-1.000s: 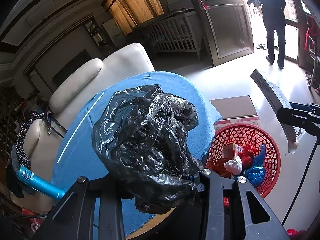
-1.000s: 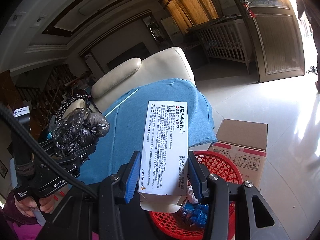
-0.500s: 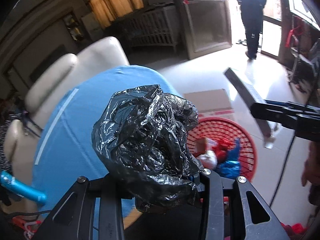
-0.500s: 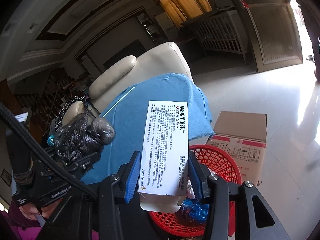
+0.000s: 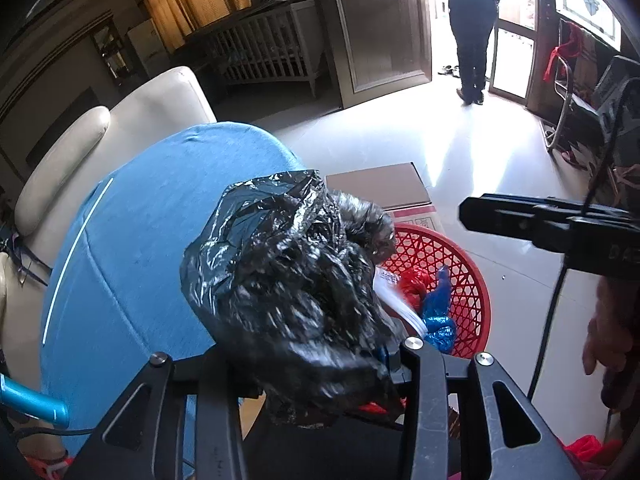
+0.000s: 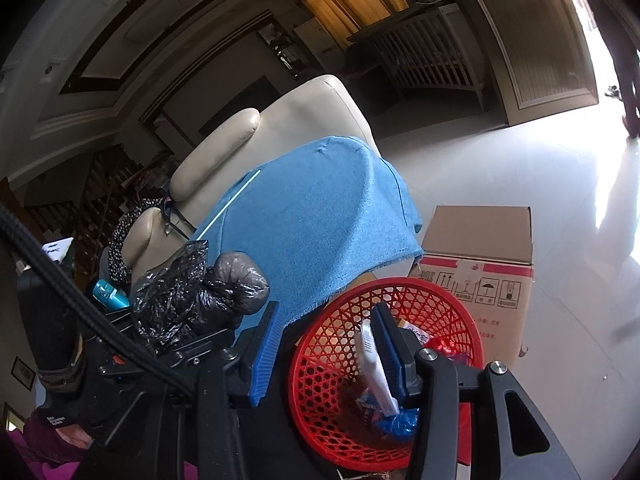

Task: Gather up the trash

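Right claw [image 6: 324,354] has opened, dropping the box [image 6: 374,368] into the basket [image 6: 320,364]; left claw [image 5: 304,364] stays clamped on the bag [image 5: 288,284], next to bin.

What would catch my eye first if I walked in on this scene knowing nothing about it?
Probably the crumpled black plastic bag, clamped in the left gripper and filling the middle of its view. Next, the bright red basket on the floor below the open right gripper, already holding trash, beside a blue cloth draped over a table.
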{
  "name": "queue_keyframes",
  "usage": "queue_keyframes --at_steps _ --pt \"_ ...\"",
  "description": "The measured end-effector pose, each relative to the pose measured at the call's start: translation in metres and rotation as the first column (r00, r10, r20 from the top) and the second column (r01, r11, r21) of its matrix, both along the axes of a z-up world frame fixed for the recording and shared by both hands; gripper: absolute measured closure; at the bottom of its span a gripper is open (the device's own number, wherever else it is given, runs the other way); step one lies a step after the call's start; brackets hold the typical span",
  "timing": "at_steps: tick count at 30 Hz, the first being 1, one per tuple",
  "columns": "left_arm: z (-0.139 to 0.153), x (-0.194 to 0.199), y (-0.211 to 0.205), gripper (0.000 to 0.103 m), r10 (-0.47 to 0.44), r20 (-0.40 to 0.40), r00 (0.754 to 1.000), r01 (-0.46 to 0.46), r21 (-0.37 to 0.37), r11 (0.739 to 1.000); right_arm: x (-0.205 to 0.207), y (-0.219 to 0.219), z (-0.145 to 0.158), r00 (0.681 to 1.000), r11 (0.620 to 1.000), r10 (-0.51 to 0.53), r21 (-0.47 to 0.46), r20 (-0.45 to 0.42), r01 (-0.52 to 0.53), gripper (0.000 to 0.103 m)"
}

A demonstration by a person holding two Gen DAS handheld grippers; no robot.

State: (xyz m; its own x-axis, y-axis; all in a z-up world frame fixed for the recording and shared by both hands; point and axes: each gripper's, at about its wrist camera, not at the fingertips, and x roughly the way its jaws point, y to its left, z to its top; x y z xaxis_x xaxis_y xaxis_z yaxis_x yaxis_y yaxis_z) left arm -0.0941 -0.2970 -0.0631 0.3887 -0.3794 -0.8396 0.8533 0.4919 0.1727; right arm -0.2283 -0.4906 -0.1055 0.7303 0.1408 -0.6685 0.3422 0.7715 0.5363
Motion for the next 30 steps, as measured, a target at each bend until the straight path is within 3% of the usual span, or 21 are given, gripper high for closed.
queue_keyframes --at_steps 3,7,15,18,20,23,26,30 --pt "-0.001 0.000 0.004 0.053 0.004 0.019 1.000 -0.004 0.000 1.000 0.003 -0.002 -0.014 1.000 1.000 -0.015 0.015 -0.026 0.015 0.053" --pt "0.009 0.006 0.016 0.036 0.051 0.083 0.995 -0.049 -0.033 0.998 0.007 -0.005 -0.028 0.998 0.998 -0.024 0.057 -0.060 0.028 0.053" --pt "0.037 0.006 0.044 0.035 0.116 0.182 0.976 -0.096 -0.115 0.989 0.021 0.021 -0.003 0.999 0.999 0.028 -0.020 -0.034 -0.029 0.053" --pt "0.051 0.011 0.062 0.029 0.171 0.220 0.960 -0.138 -0.155 0.978 0.031 0.037 0.014 0.998 0.996 0.062 -0.058 -0.018 -0.063 0.053" --pt "0.061 0.015 0.078 0.023 0.217 0.237 0.947 -0.174 -0.191 0.966 0.038 0.048 0.026 0.996 0.993 0.085 -0.087 -0.005 -0.085 0.053" --pt "0.079 0.026 0.106 0.022 0.304 0.248 0.920 -0.242 -0.250 0.937 0.050 0.071 0.044 0.992 0.981 0.125 -0.149 0.008 -0.122 0.053" --pt "0.091 0.038 0.135 0.019 0.398 0.266 0.878 -0.321 -0.288 0.902 0.062 0.099 0.064 0.985 0.963 0.169 -0.216 0.024 -0.160 0.050" --pt "0.101 0.053 0.177 0.011 0.522 0.289 0.803 -0.434 -0.316 0.843 0.073 0.136 0.086 0.978 0.937 0.199 -0.305 0.063 -0.171 0.047"
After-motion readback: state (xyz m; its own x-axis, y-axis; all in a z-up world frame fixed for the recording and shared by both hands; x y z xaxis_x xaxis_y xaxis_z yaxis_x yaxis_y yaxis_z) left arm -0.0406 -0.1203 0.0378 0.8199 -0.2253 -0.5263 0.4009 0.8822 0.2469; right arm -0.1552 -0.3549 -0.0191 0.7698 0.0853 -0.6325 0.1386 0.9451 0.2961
